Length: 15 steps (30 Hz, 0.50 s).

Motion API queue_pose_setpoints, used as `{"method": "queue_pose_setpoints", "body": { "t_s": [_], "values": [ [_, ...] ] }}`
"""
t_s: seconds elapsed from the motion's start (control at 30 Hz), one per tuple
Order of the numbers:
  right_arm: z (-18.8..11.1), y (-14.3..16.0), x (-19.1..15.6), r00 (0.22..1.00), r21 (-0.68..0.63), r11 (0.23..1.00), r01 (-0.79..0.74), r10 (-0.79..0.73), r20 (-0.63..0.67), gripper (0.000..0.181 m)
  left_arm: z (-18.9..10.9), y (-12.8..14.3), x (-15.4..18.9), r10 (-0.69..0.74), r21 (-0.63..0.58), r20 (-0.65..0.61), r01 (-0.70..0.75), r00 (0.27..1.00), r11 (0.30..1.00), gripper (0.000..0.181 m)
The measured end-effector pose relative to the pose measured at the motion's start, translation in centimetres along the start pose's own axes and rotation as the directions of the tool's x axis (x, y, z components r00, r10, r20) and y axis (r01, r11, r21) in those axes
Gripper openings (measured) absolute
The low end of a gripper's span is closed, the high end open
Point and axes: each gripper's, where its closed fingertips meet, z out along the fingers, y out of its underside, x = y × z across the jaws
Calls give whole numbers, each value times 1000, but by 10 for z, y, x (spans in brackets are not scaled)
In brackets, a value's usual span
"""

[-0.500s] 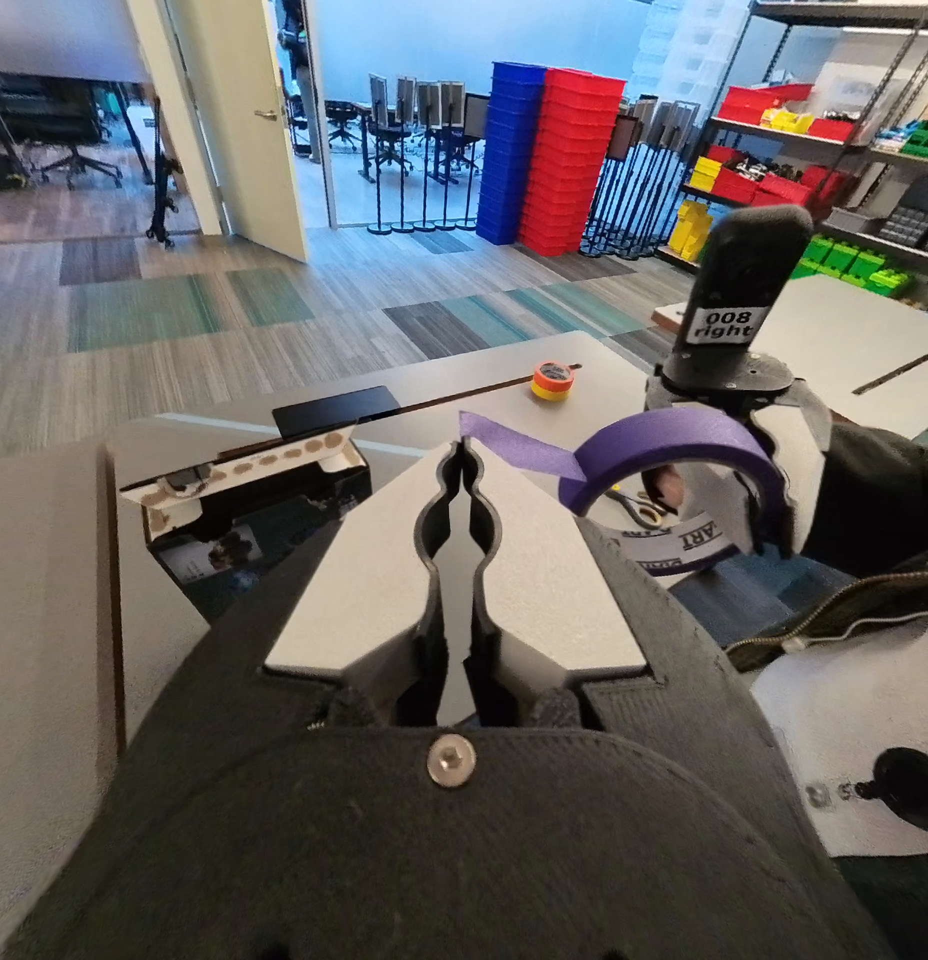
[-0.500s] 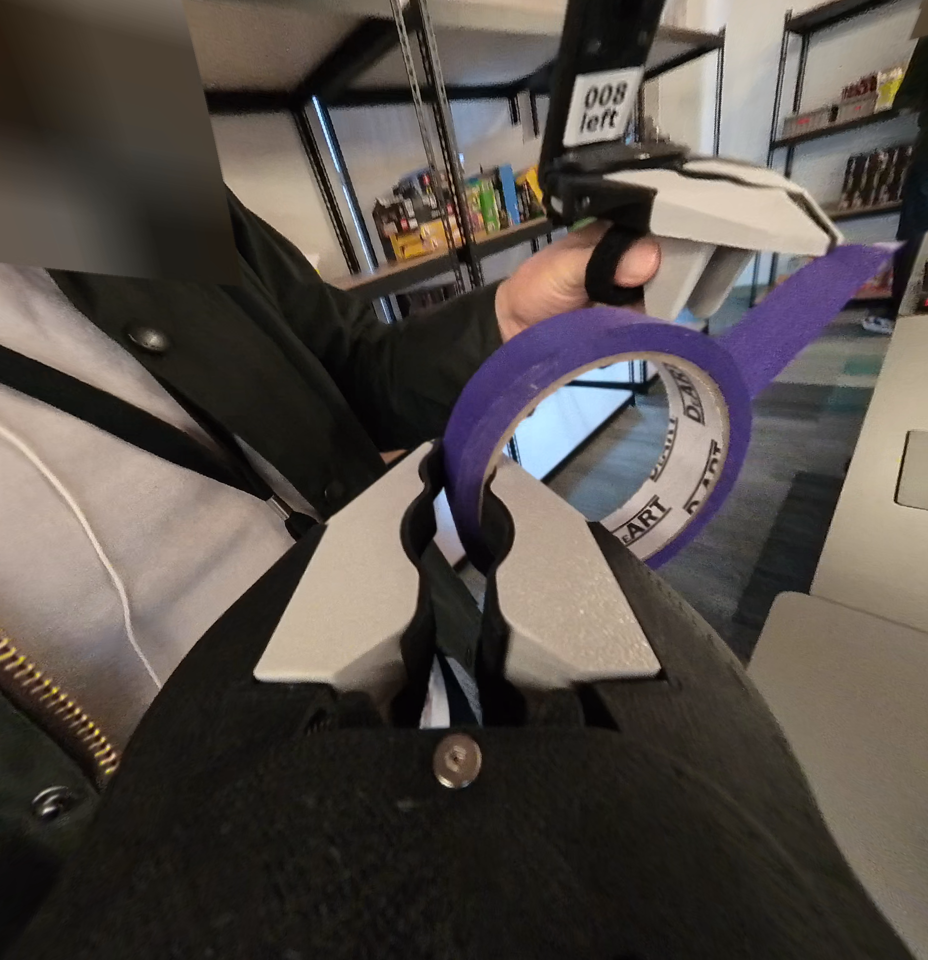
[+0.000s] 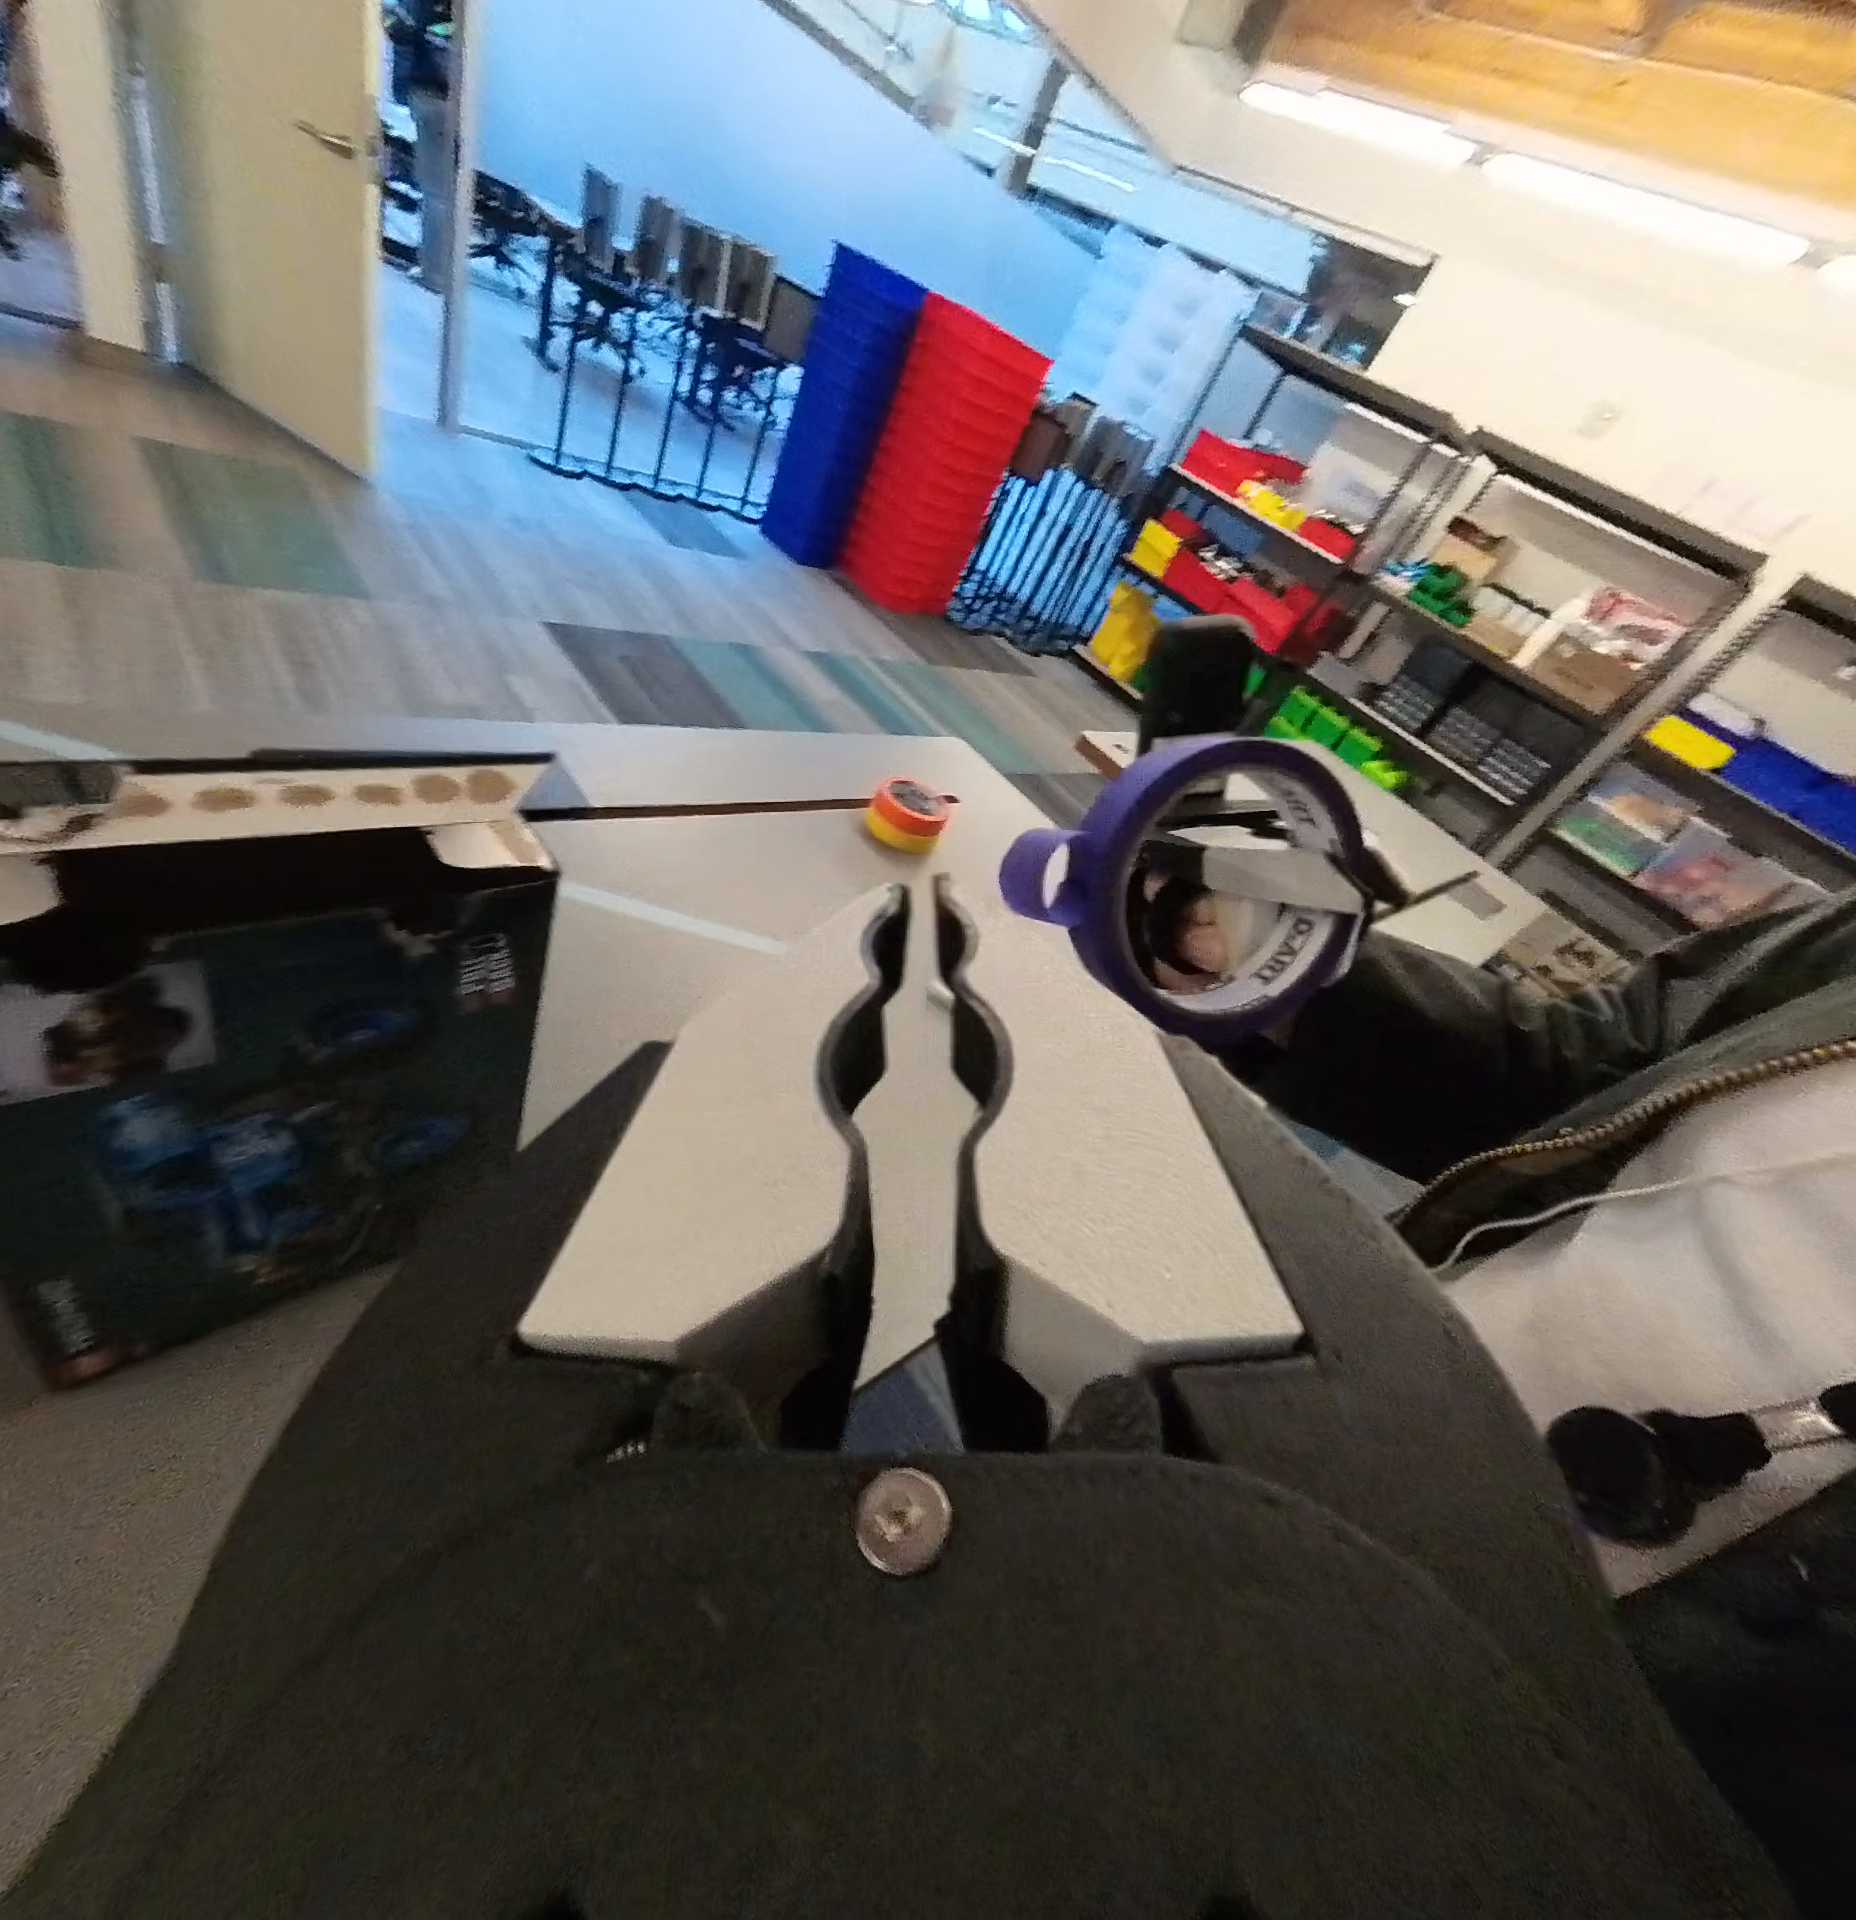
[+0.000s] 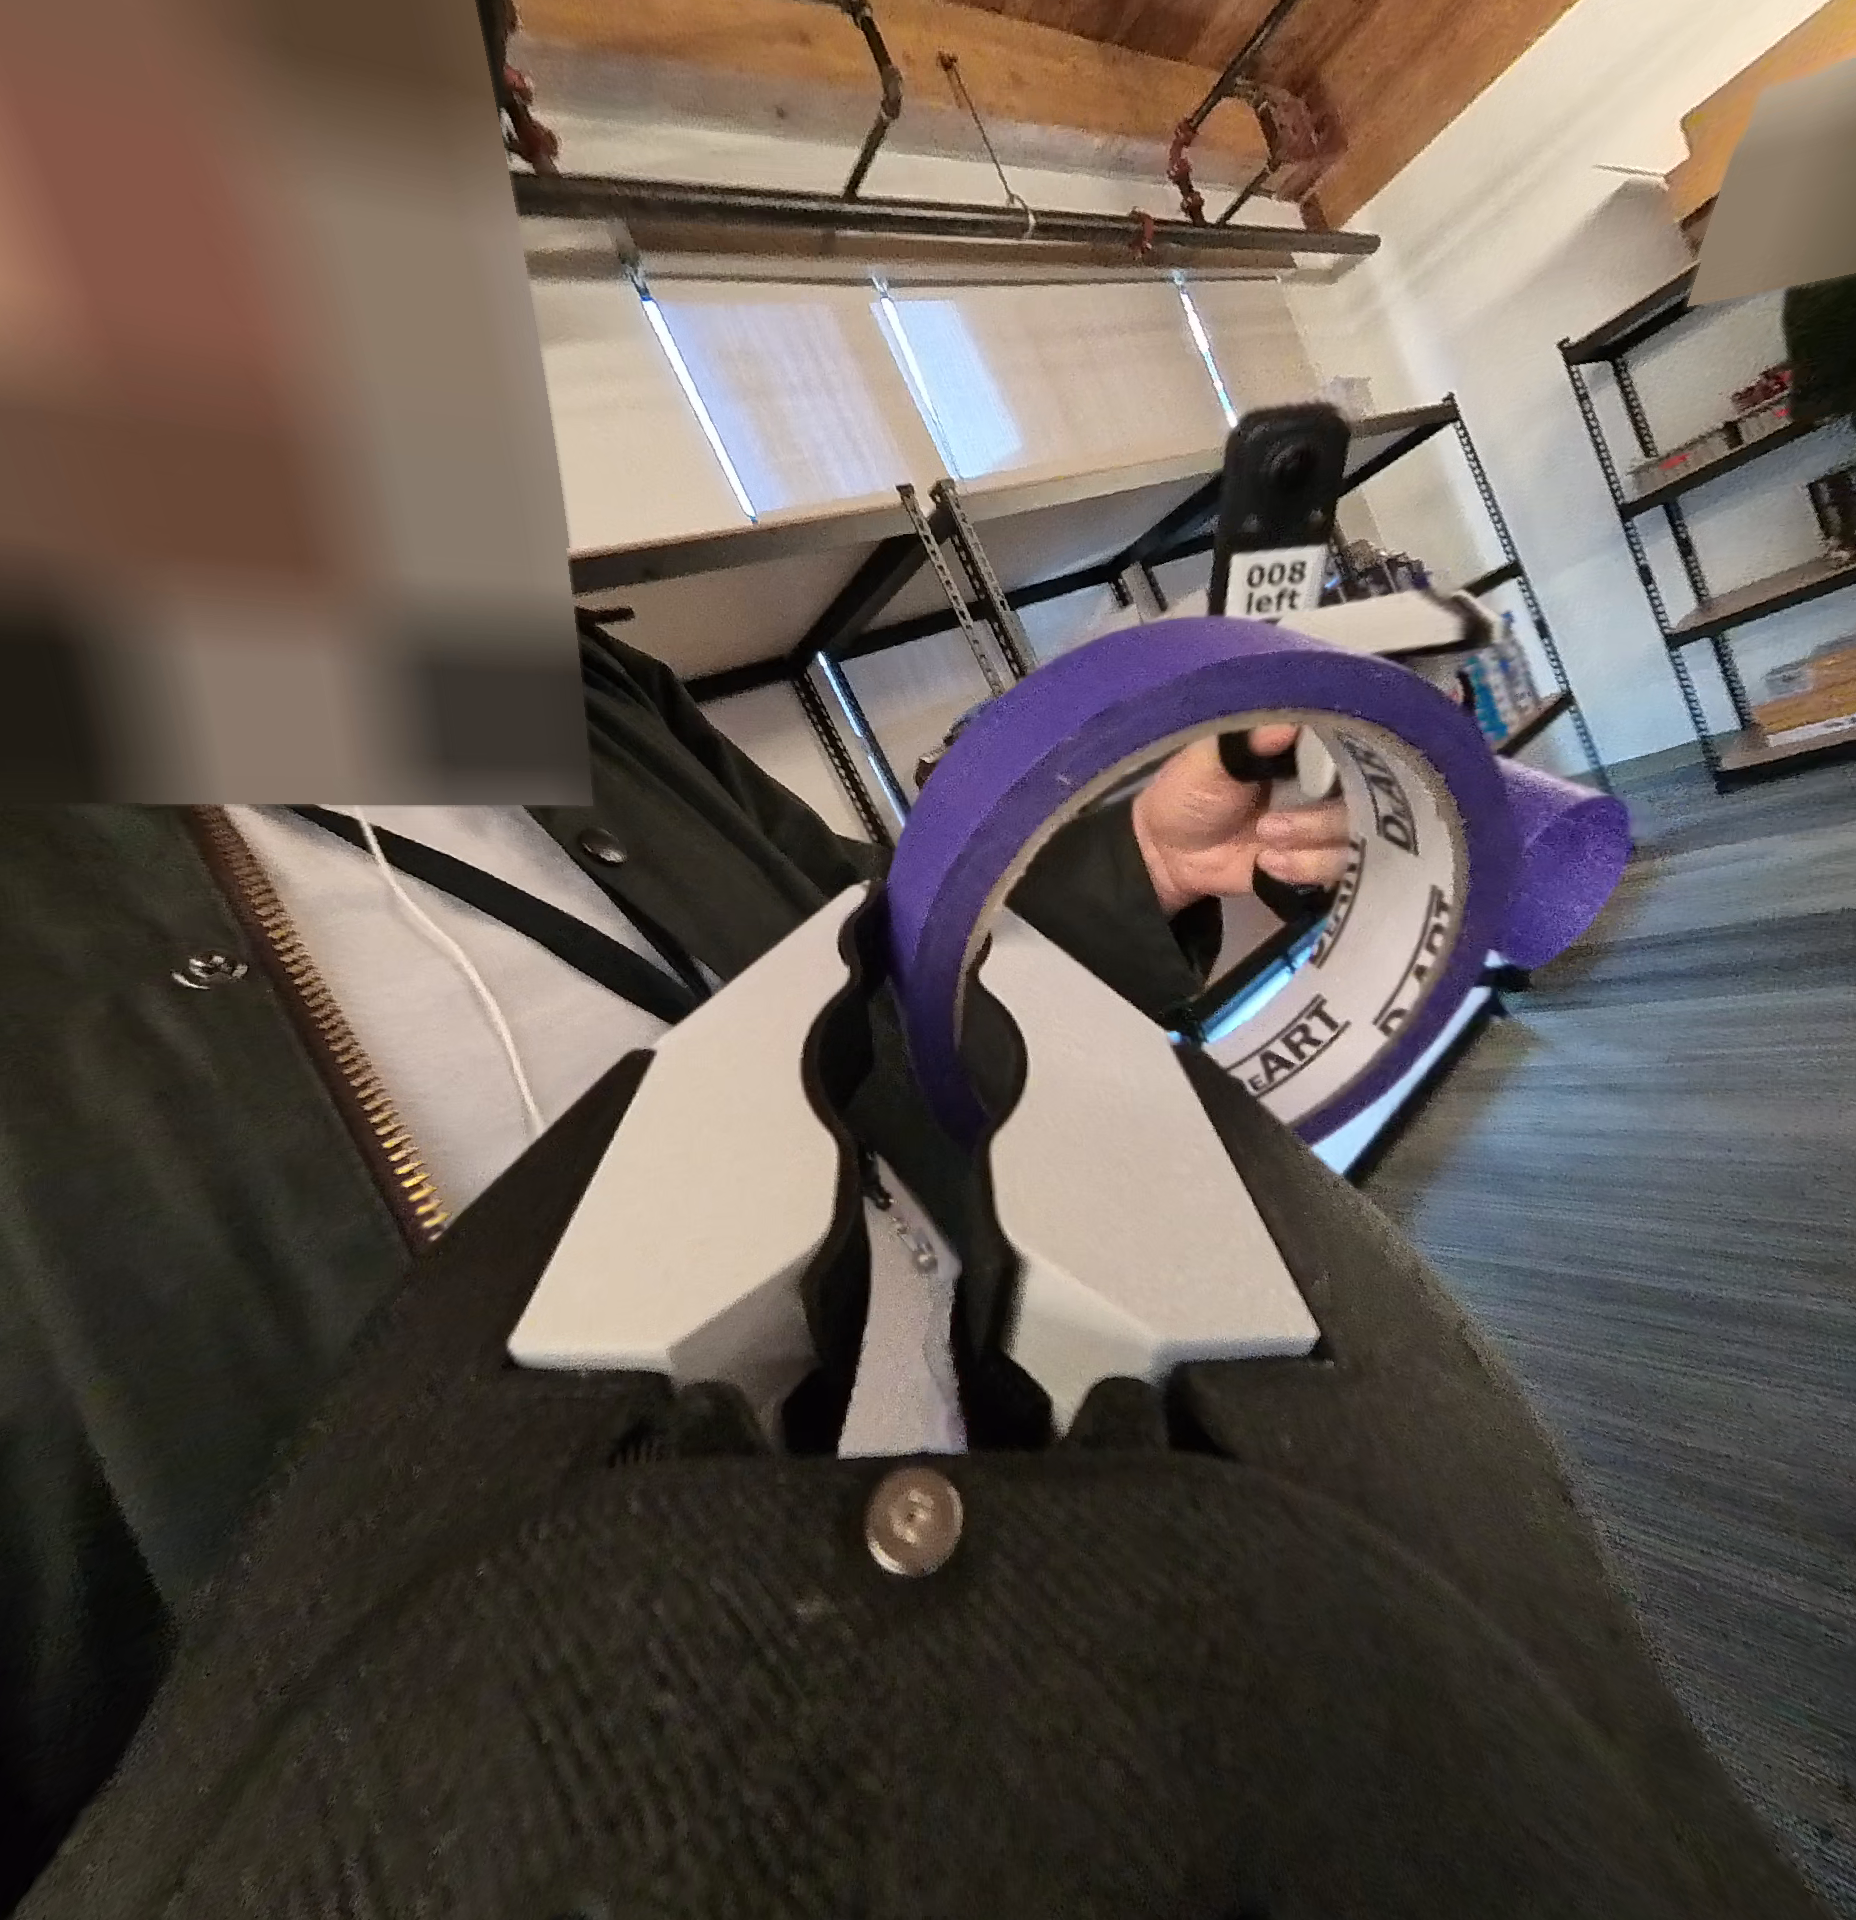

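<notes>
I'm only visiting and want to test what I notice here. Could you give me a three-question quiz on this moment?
1. True or false: the right gripper is clamped on the purple tape roll.
2. What does the left gripper hold? A) the tape's loose end B) nothing C) the dark box
3. Fill in: the small orange and yellow tape roll lies on the ___.

Key
1. True; its jaws pinch the ring's wall.
2. B; its jaws are nearly together and empty, and the loose end has curled back beside the roll.
3. The grey table.
</notes>
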Motion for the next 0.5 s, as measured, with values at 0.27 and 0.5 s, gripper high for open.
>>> {"method": "queue_pose_setpoints", "body": {
  "t_s": [0.27,0.5],
  "values": [
    [-4,-17,-27,972,84,987,-135,116,205,8,39,18,52,75,-26,-224,-83,972,996,32],
    [5,-12,-37,963,21,989,-147,138,231,8,60,30,65,178,-153,-238,-218,955,964,19]
  ]
}}
